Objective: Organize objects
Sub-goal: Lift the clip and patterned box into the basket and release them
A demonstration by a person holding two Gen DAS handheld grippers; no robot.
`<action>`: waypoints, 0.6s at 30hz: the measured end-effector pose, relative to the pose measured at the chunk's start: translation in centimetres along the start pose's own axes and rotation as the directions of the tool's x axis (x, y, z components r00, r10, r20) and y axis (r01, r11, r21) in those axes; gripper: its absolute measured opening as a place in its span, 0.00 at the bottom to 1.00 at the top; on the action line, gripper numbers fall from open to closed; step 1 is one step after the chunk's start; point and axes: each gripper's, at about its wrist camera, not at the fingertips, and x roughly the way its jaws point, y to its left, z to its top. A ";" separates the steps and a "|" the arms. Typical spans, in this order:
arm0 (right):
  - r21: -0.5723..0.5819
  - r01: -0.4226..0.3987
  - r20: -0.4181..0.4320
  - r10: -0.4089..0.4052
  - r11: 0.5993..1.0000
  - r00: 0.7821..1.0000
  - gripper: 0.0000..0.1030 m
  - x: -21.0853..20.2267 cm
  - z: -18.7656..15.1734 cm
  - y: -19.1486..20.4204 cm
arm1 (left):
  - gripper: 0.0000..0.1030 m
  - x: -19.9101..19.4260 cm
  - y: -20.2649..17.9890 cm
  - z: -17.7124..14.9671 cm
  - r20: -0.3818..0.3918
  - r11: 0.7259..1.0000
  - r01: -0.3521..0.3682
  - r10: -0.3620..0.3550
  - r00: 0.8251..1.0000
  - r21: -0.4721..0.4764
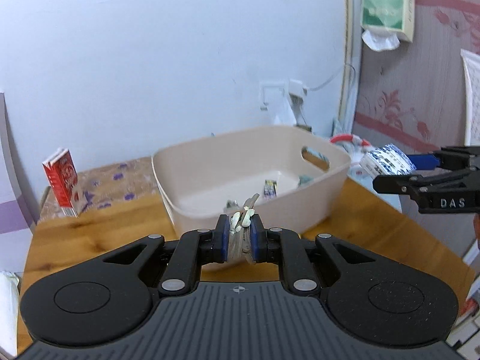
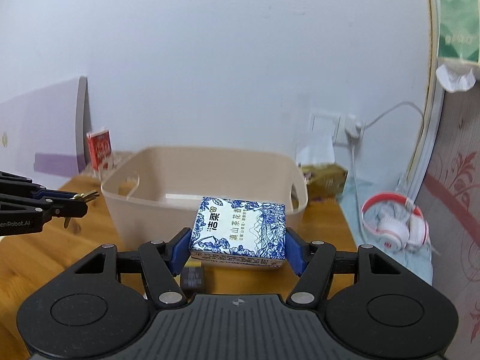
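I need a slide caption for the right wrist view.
Right tool holds a blue-and-white tissue pack before the beige bin.

Left gripper (image 1: 240, 225): matte black linkage arms with triangular cut-outs, silver round pivot screws, blue pads on the inner finger faces, two round black discs at lower left and lower right, and a ribbed dark grey housing along the bottom edge bearing a small crosshair mark. Right gripper (image 2: 238, 240): same build, blue pads, silver screws. Seen at the right edge of the left wrist view, its side carries raised letters "DAS"; the left gripper's side, at the left edge of the right wrist view, reads "enRobot.AI".
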 end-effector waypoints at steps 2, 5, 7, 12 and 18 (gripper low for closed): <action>-0.002 0.005 0.021 -0.005 1.000 1.000 0.60 0.0 0.9 -0.2 | 0.14 0.1 0.0 1.0 0.017 1.000 0.002 -0.001 1.000 -0.007; -0.010 0.015 0.042 -0.015 1.000 0.999 0.60 0.5 2.2 -0.6 | 0.14 0.7 -0.2 2.7 0.042 1.000 -0.009 0.009 0.999 0.008; -0.017 0.024 0.055 -0.023 1.000 0.998 0.60 1.0 3.0 -1.0 | 0.14 1.5 -0.4 3.9 0.056 0.999 -0.031 0.030 0.998 0.016; -0.026 0.038 0.077 -0.036 0.999 0.996 0.60 2.8 5.1 -2.1 | 0.14 4.5 -0.6 6.5 0.065 0.998 -0.047 0.044 0.997 0.032; -0.022 0.030 0.060 -0.029 0.999 0.998 0.60 6.3 6.9 -3.5 | 0.14 9.0 -0.9 8.0 0.031 0.998 -0.055 0.054 0.998 0.043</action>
